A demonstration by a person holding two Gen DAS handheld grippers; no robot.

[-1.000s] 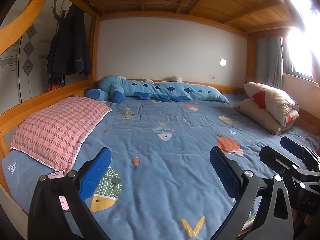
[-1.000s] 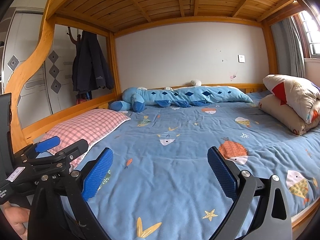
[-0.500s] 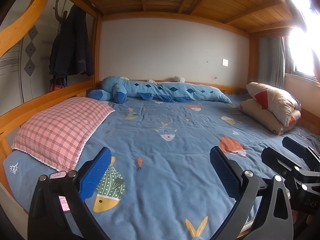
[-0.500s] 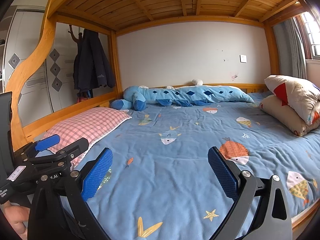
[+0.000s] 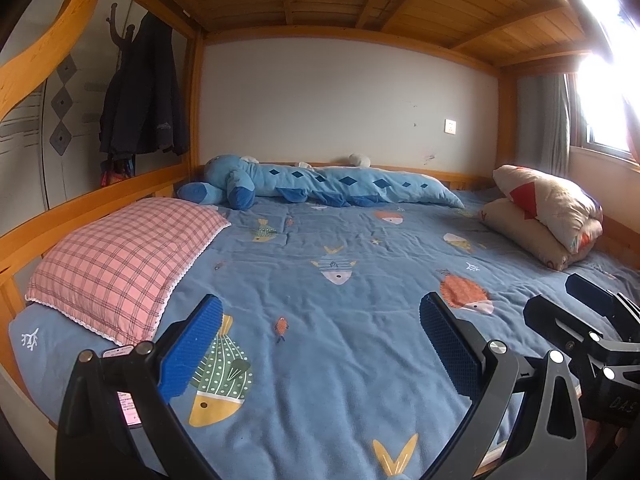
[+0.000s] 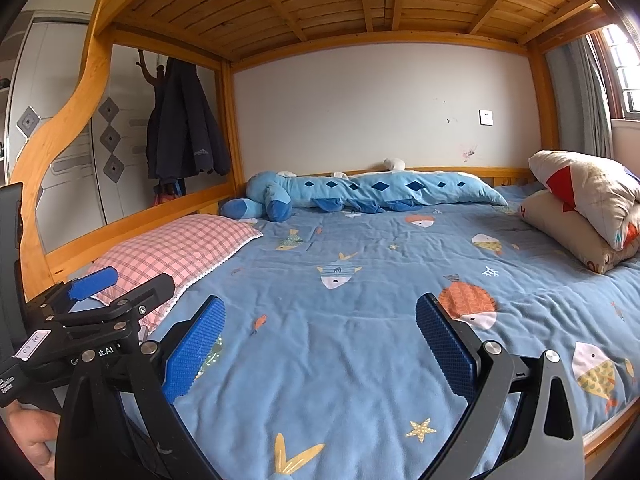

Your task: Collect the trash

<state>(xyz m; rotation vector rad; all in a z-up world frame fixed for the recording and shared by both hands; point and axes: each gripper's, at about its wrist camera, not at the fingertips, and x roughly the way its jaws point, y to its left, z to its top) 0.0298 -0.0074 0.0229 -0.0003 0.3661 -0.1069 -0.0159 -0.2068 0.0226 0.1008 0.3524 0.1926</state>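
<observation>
My left gripper is open and empty, held over the near edge of a bed with a blue fish-print blanket. My right gripper is also open and empty, beside it over the same edge. Each gripper shows in the other's view: the right one at the far right, the left one at the far left. A small white and pink packet or card lies on the blanket behind my left gripper's left finger, partly hidden. I see no other trash on the bed.
A pink checked pillow lies at the left. A long blue plush toy runs along the far wall. Two stacked cushions sit at the right. The wooden bunk frame and slatted ceiling are close overhead. A dark coat hangs at the left.
Both grippers have shifted slightly, so the views sit a little further right and lower over the bed. Both stay open.
</observation>
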